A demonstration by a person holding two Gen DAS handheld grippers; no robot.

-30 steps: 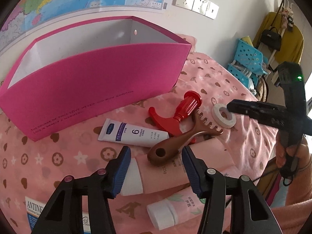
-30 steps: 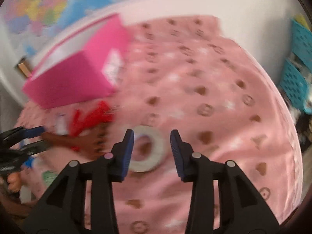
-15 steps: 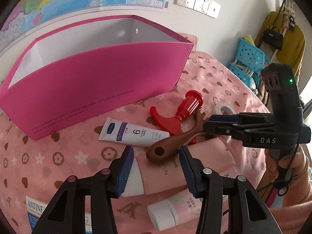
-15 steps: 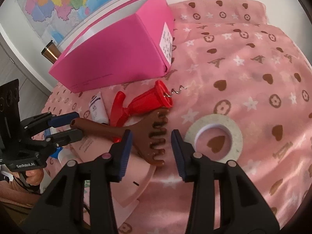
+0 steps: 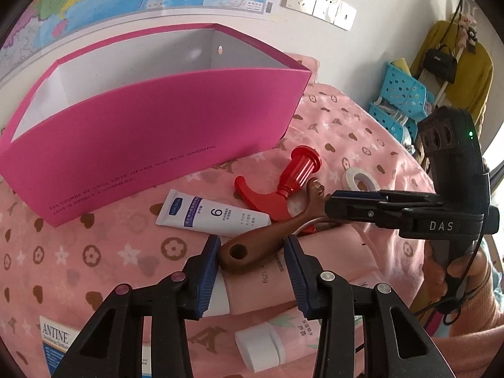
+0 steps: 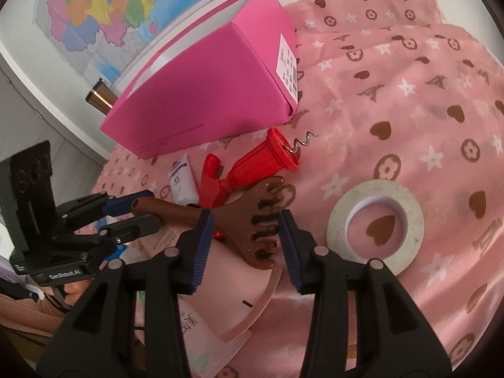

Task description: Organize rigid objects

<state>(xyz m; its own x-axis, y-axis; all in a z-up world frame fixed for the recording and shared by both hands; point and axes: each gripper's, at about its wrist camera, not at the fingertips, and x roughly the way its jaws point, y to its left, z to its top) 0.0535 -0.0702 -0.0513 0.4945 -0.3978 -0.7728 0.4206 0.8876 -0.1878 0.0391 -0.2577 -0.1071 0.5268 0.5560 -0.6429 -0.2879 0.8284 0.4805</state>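
Gripping brown comb handle | left tool | toothed end between right tool pads

Brown wooden massage comb is lying flat on pink tubes, handle w/ hole toward bottom-left, teeth pointing right in right wrist view. Red corkscrew is lying on its side behind it, metal spiral sticking out. White tape roll is resting flat on cloth, apart from comb. Pink box is standing open-topped behind.
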